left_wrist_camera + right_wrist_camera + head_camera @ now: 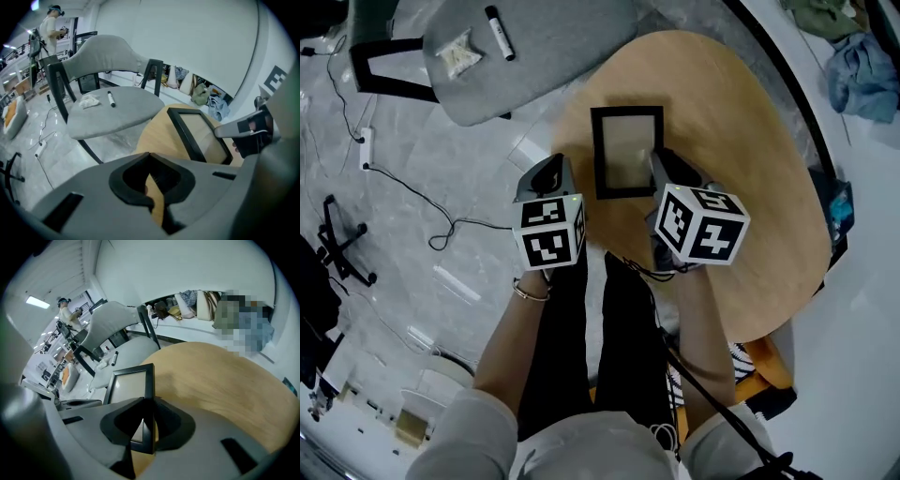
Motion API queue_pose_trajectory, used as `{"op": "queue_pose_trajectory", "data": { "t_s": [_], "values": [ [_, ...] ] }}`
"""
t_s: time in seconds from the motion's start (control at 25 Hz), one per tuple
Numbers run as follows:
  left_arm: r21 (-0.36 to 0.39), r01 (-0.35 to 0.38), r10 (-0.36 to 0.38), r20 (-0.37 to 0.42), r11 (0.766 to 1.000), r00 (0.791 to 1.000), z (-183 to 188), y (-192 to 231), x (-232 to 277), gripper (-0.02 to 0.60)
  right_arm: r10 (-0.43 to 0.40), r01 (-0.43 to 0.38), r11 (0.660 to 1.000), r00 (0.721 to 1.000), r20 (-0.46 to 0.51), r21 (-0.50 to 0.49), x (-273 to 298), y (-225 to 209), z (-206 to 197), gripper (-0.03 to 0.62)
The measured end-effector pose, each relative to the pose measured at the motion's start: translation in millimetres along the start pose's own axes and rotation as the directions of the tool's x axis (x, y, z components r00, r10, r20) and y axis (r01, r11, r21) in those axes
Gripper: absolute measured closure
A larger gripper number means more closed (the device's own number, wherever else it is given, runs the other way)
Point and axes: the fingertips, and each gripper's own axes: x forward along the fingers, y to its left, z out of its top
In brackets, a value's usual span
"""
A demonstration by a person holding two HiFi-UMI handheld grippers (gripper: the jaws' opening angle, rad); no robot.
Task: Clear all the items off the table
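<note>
1. We see a grey shiny floor (384, 244) with thin black wires (412, 192) on it, and a round wooden table (750, 141) beside a white wall.
2. A black picture frame (626, 155) is over the table, close to the edge nearest the grey chair (553, 47). We cannot tell if the frame's bottom touches the wood.
3. The right gripper (661, 161) pinches the frame's right side. In the right gripper view, the dark edge of the frame (149, 394) sits right between the two jaws of that gripper (145, 401), and they squeeze it.
4. The left gripper (548, 169) is just to the left of the frame and does not touch it. In the left gripper view its tips (150, 154) meet and hold nothing (only the wood of the table shows behind them).
5. Each gripper has a cube with black and white squares, one on the left (548, 232) and one on the right (701, 223).
6. On the chair seat lie a marker pen (500, 34) and a crumpled white packet (457, 54).
7. A pile of clothes (861, 70) lies by the wall.
</note>
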Motion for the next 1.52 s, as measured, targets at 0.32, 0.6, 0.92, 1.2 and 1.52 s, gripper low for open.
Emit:
{"op": "queue_pose_trajectory", "data": {
  "t_s": [0.32, 0.6, 0.92, 1.2, 1.52],
  "values": [
    [-0.080, -0.067, 0.069, 0.014, 0.995, 0.998, 16.9, 79.7, -6.4, 0.578, 0.037, -0.037, 0.999, 0.999, -0.020, -0.017, 40.6, 56.2, 27.5, 0.513],
    [-0.096, -0.074, 0.080, 0.053, 0.993, 0.995, 63.9, 121.5, 8.1, 0.578, 0.038, -0.038, 0.999, 0.999, 0.007, -0.033, 79.6, 77.9, 85.1, 0.513],
    [-0.031, -0.095, 0.098, 0.118, 0.995, 0.988, 136.3, 166.2, 38.5, 0.578, 0.005, 0.002, 0.993, 0.998, 0.060, -0.118, 129.8, 95.0, 170.4, 0.513],
    [-0.012, -0.092, 0.093, 0.155, 0.996, 0.984, 169.9, 184.3, 46.5, 0.578, -0.007, 0.017, 0.977, 0.999, 0.047, -0.215, 158.2, 105.6, 210.7, 0.513],
    [-0.049, -0.089, 0.095, 0.135, 0.995, 0.986, 162.9, 196.3, 51.4, 0.578, -0.041, 0.048, 0.957, 0.999, 0.033, -0.285, 176.1, 104.0, 216.2, 0.513]
  ]
}}
